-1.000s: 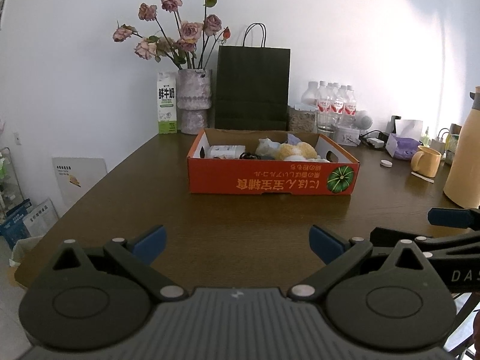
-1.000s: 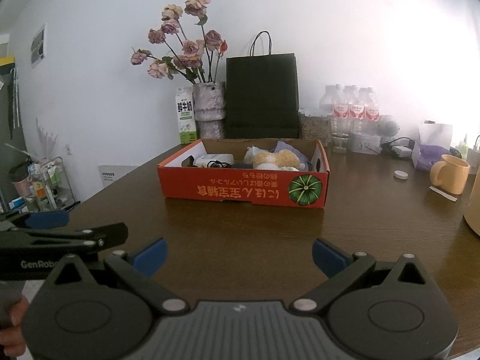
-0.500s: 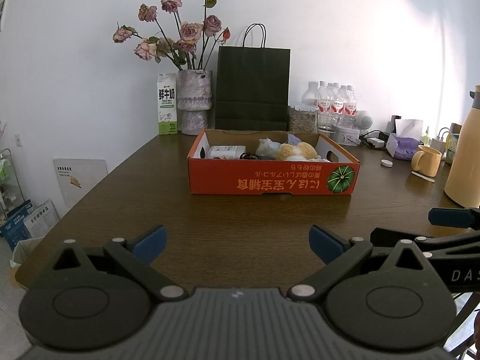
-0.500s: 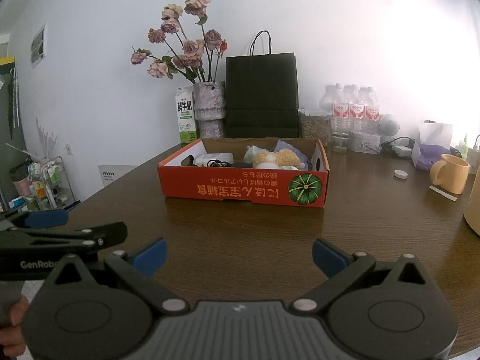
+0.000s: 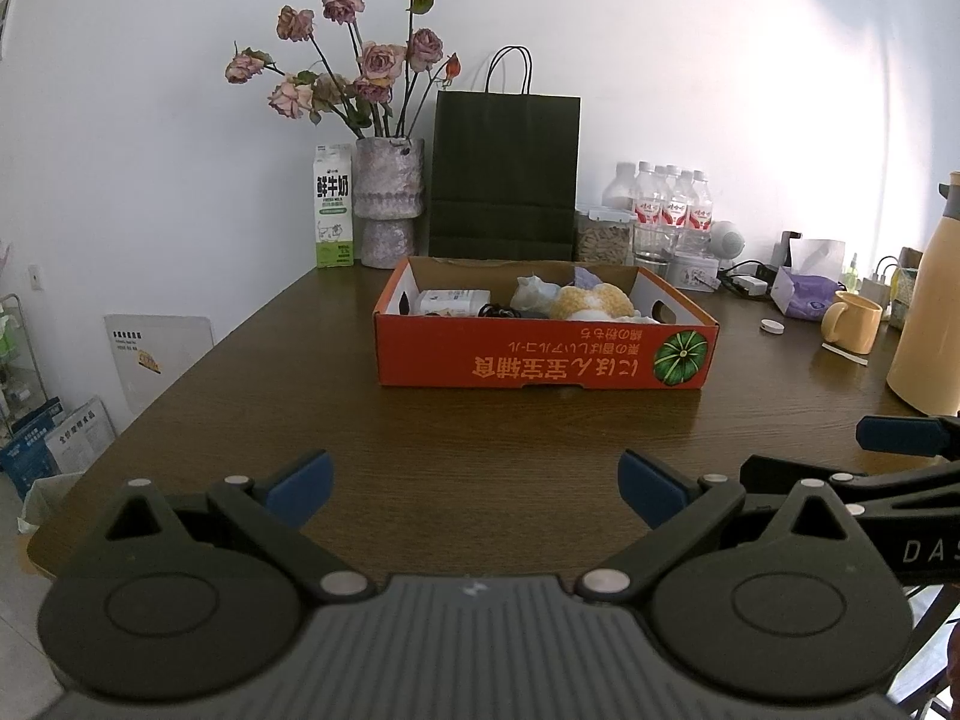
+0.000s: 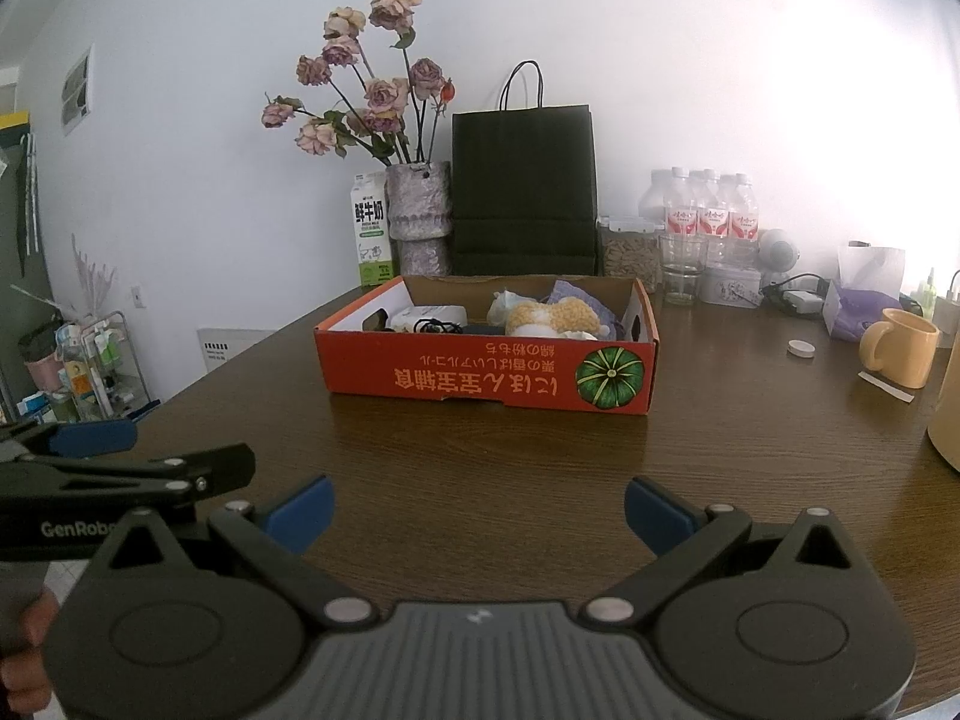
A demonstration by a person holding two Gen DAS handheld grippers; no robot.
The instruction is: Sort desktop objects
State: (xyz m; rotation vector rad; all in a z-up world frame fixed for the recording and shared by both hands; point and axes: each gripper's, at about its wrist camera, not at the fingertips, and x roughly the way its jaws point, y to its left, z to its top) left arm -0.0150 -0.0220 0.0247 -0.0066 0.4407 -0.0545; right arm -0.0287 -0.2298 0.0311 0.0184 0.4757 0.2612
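Observation:
An orange cardboard box (image 5: 540, 354) with a green pumpkin print sits mid-table, also in the right wrist view (image 6: 486, 375). Inside lie a white packet (image 5: 453, 302), a black cable (image 5: 498, 312), a yellow and white knitted item (image 5: 591, 303) and a purple cloth (image 6: 579, 294). My left gripper (image 5: 474, 489) is open and empty above the near table edge, well short of the box. My right gripper (image 6: 480, 513) is open and empty, alongside it to the right.
Along the back wall stand a milk carton (image 5: 333, 213), a vase of dried roses (image 5: 390, 204), a black paper bag (image 5: 504, 174) and water bottles (image 5: 666, 204). At right are a yellow mug (image 5: 852, 321), a tissue pack (image 5: 804, 294), a white cap (image 5: 771, 327) and a tan jug (image 5: 930, 306).

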